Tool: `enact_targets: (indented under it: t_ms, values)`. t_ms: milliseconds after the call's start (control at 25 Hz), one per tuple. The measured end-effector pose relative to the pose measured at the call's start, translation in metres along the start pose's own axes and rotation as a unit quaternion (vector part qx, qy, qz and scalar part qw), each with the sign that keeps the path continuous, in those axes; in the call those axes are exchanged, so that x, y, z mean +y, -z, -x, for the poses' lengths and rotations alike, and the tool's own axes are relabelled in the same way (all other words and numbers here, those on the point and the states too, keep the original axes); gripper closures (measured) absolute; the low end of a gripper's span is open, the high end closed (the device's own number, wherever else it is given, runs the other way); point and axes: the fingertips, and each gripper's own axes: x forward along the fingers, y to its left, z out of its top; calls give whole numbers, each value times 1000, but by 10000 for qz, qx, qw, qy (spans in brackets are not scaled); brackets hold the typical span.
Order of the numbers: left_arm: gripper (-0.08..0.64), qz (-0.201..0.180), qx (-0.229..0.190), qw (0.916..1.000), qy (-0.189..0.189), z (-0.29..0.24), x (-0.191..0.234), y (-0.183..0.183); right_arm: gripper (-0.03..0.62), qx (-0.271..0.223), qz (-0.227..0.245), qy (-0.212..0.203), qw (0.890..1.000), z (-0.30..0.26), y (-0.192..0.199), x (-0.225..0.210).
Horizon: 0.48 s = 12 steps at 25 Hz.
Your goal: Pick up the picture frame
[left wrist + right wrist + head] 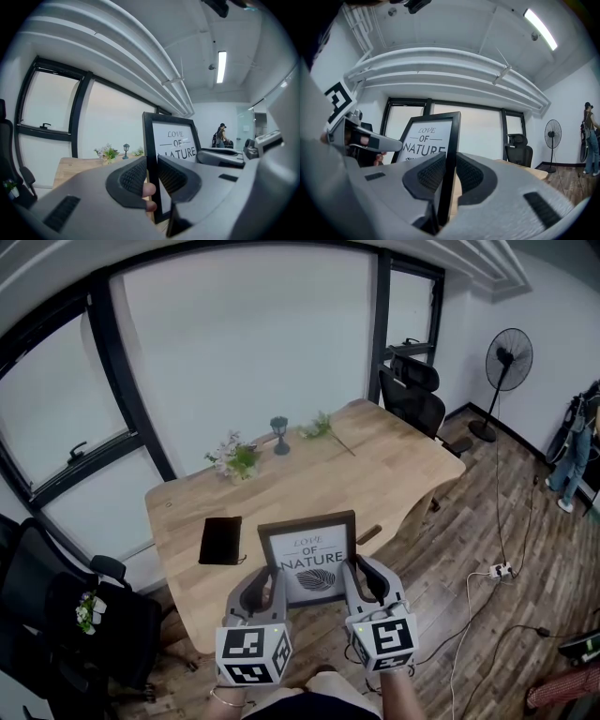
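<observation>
Closest to the head camera, the left claw and the right claw hold the picture frame between them. Each claw is closed on one side bar of it, the left claw on the frame's left bar and the right claw on its right bar. Each gripper view shows the ribbed pads pressed against both faces of the thin moulding.

The wooden worktop lies beyond and below. The frame stands upright over its near edge, facing the person. The grasp is made, and the frame appears to be carried by the claws rather than resting on the wood, so the pick-up looks largely done. Whether its lower edge is fully clear of the surface cannot be read. What may remain is raising it well free and keeping it level.

The frame is a slim, dark rectangle around a white print that reads "LOVE OF NATURE" above a leaf drawing.

A black wallet lies near the worktop's left edge. A flower bunch and a small lantern ornament sit towards its far edge.
</observation>
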Motion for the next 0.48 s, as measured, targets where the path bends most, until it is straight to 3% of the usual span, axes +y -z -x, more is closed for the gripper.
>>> enact_targets:
  t_ms: [480]
  values:
    - [492, 109, -81, 9999, 92, 34, 13, -3, 523, -60, 147, 23, 9999, 17, -12, 31]
